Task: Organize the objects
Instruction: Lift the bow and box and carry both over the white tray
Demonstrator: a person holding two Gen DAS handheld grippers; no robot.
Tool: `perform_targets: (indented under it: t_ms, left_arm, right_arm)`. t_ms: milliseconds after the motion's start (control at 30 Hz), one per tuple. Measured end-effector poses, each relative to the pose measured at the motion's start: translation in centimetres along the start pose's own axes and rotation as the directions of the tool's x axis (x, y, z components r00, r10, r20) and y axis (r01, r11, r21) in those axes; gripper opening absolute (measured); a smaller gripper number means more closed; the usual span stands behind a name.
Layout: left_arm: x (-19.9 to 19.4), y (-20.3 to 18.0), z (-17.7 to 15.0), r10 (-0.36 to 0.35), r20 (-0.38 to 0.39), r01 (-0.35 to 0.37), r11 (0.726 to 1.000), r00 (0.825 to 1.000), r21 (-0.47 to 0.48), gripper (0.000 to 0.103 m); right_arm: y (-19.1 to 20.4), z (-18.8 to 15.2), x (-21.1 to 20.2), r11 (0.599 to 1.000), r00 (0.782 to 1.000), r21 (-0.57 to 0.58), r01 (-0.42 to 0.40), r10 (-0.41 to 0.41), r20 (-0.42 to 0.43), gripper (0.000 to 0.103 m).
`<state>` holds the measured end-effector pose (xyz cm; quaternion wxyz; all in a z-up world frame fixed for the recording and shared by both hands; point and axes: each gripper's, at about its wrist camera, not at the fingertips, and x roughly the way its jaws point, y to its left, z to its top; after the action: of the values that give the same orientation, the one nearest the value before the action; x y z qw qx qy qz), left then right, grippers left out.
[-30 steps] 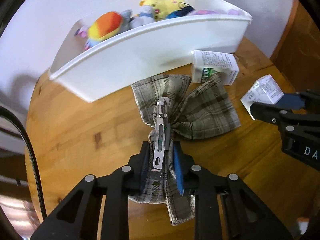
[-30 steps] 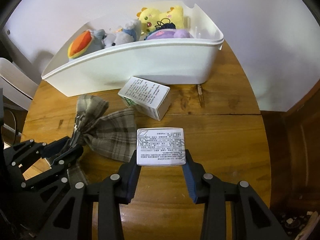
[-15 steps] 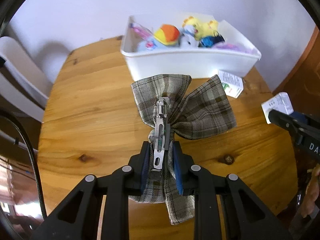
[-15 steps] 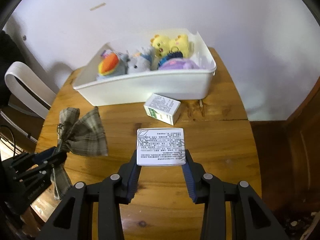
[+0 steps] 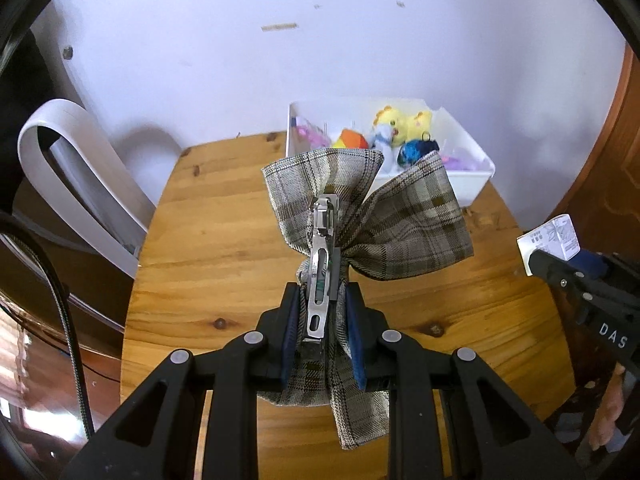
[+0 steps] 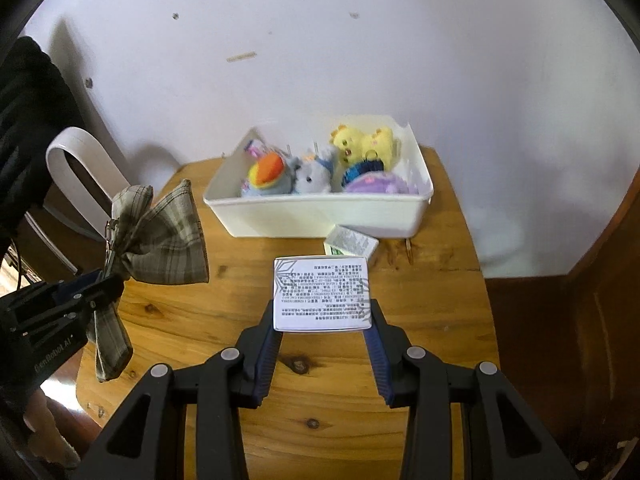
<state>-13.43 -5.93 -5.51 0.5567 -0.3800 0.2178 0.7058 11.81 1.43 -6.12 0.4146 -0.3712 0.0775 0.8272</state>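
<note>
Left wrist view: the left gripper pinches the knot of a plaid bow hair clip, its blue pads pressed against the fabric on both sides, with the metal clip running up between them. The bow hangs clear of the round wooden table, its tails drooping below the fingers. At the right edge the right gripper shows with a white carton corner at its tip.

From the right wrist camera, the right gripper clamps a small white printed box by its two sides — held above the tabletop, printed face up. Off to the left, the left gripper carries the bow in the air. Beyond the held box, a second small box with green print lies on the table, touching the front wall of a white bin. Inside the bin sit plush toys — yellow, grey, orange and purple. A white chair back stands at the table's far left, against the pale wall.
</note>
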Motion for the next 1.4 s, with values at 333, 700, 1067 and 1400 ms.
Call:
perform_targets:
  t_ms: [333,700,1067,1400]
  left_arm:
    - [-3.8,2.9,4.4,0.017,0.052,-0.014,0.999,0.999,-0.051,0.024]
    - [-5.5,2.2,11.2,0.076,0.125,-0.081,0.996,0.989,0.029,0.025]
    - [-6.1,1.5,18.9,0.180,0.230,-0.201,0.977,0.956,0.072,0.026]
    - [-2.2,-0.1,25.0,0.190,0.199,-0.206,0.977,0.961,0.061,0.026]
  right_arm:
    - [0.6,2.3,-3.3,0.997,0.994,-0.064,-0.046,0.052,0.099,0.041]
    - [-0.2,5.5,-5.6,0.995,0.983,-0.100,-0.008,0.026,0.179,0.041]
    - [-1.7,11.1,-7.5,0.994,0.964,-0.099,0.048,-0.020,0.265,0.041]
    - [-0.9,17.1,-7.7,0.991,0.945,-0.120,0.060,-0.018,0.326,0.041]
